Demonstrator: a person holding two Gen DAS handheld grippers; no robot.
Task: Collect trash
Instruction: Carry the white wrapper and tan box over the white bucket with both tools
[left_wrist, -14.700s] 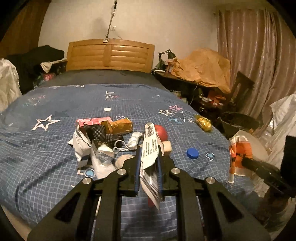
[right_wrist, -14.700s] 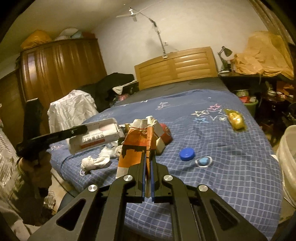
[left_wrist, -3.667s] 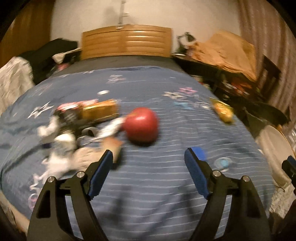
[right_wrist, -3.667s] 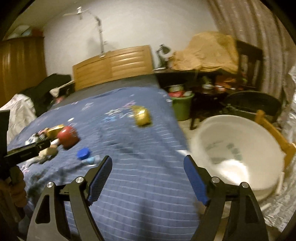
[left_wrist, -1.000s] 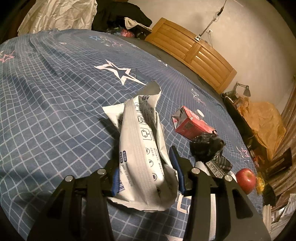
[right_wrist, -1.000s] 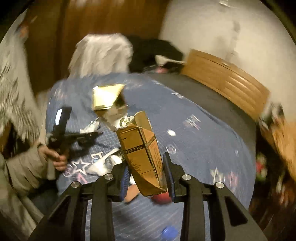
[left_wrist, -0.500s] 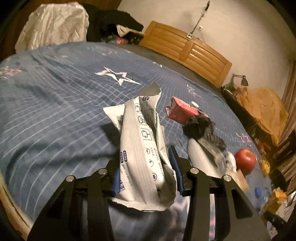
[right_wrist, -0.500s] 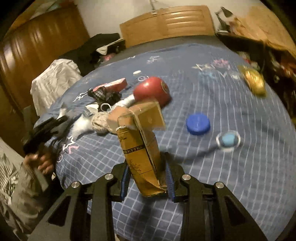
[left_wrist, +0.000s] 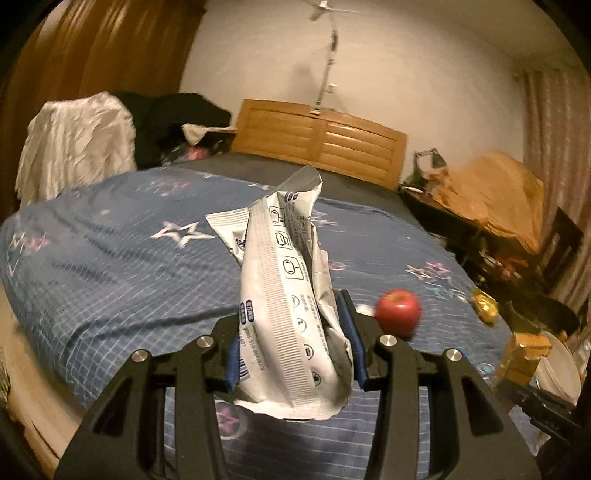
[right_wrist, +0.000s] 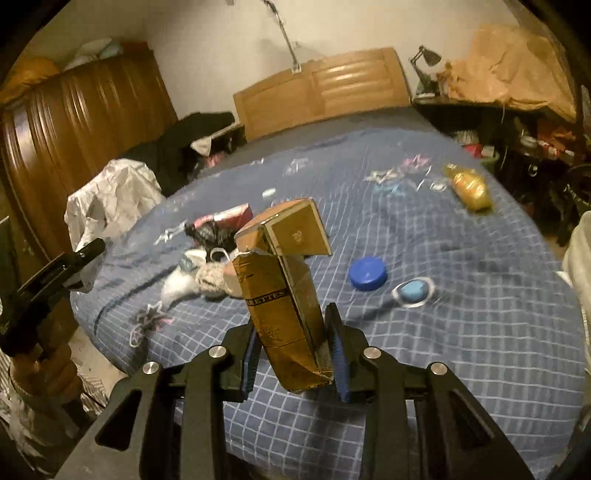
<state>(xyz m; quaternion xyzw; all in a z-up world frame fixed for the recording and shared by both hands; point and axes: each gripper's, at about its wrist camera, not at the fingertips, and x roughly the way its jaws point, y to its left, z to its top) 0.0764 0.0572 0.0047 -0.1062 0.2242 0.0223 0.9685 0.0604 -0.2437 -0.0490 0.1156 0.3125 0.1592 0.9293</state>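
Left tool (left_wrist: 293, 347): I had it clamped on a crumpled white wrapper (left_wrist: 286, 295), which stood up between the blue pads and was raised above the bed (left_wrist: 110, 266).
Right tool (right_wrist: 295, 356): I had it clamped on the lower half of a brown cigarette box (right_wrist: 284, 291); the box stood nearly upright with its flip lid hanging open at the top.
Bed: blue checked cover with star prints, wooden headboard (left_wrist: 321, 140) at the far end.
Apple (left_wrist: 398, 312): red, lying on the cover just right of the wrapper in my left view.
Blue cap (right_wrist: 368, 273): flat on the cover, right of the cigarette box; a small blue item in a clear ring (right_wrist: 413, 290) lay just beside it.
Gold packet (right_wrist: 470, 188): lying well apart from the cap, toward the bed's right edge.
Litter pile (right_wrist: 207, 258): white, dark and red scraps bunched together on the cover left of the box; blurred, so I could not sort them further.
White tub (left_wrist: 557, 369): its rim showed at the right edge of my left view, past the bed's corner.
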